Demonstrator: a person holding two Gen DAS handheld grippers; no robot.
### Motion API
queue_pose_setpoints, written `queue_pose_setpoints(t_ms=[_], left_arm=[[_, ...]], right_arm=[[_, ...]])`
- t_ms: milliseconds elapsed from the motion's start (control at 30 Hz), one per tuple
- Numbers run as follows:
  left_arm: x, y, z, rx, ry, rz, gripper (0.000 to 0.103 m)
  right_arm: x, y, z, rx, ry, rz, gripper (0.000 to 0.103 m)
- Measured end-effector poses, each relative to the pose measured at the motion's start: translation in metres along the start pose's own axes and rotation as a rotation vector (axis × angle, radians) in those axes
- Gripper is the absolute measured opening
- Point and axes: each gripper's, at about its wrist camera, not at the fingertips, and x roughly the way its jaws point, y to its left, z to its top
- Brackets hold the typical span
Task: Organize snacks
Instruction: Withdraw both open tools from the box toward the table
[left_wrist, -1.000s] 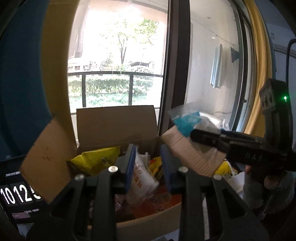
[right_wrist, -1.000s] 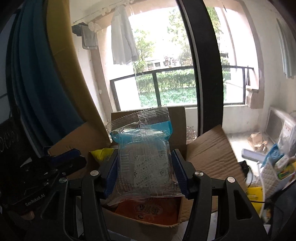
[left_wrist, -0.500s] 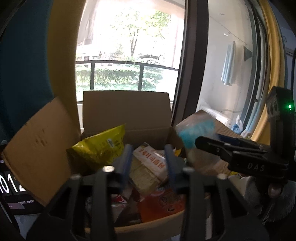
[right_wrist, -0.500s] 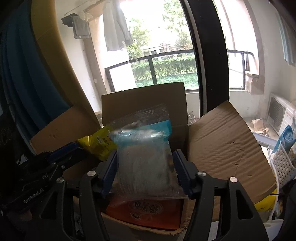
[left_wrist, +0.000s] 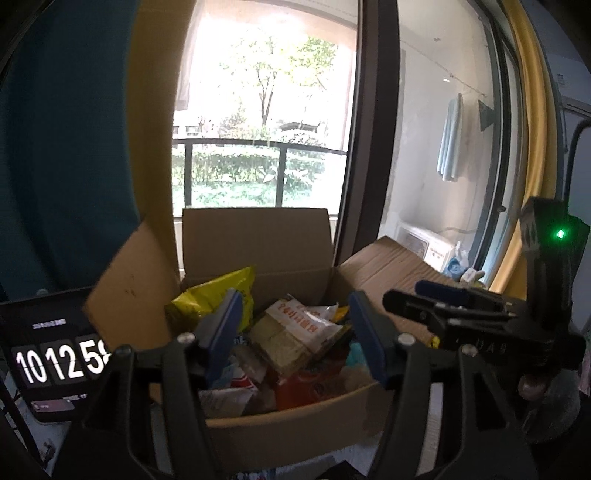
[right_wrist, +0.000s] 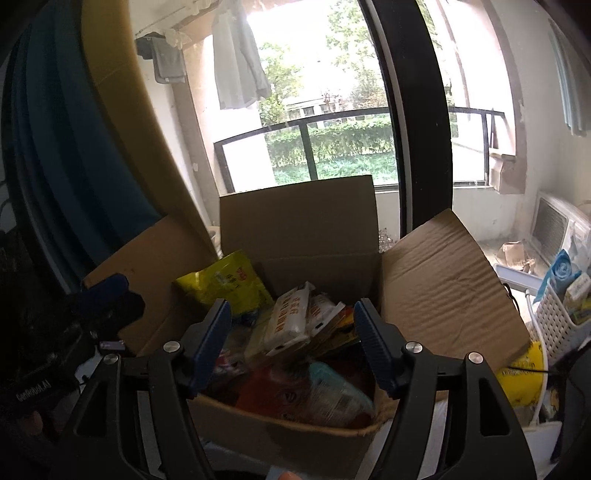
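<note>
so what can we actually read here? the clearest bit is the dark screen (left_wrist: 48, 354) at the left of the left wrist view, showing big white digits "10 12 5" and then a last digit cut off by the cardboard flap, could be an 8. the small lines above and below those digits are too tiny for us. the right gripper's body (left_wrist: 491, 343) has faint letters, "das" as far as we can tell. in the right wrist view the left gripper's body (right_wrist: 33, 387) reads "genrobot.ai". the white snack pack (right_wrist: 288, 317) in the box has orange print, and the yellow bag (right_wrist: 225, 284) a red label, both unreadable to us.
</note>
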Motion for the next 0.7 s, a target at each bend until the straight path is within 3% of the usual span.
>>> queue_pose_setpoints(t_ms=[700], left_arm=[[-0.112,-0.005,-0.042,-0.042,-0.065,-0.033,0.062]], right_arm=[[-0.088,0.045,-0.053,-0.006,0.003,-0.022,0.072]])
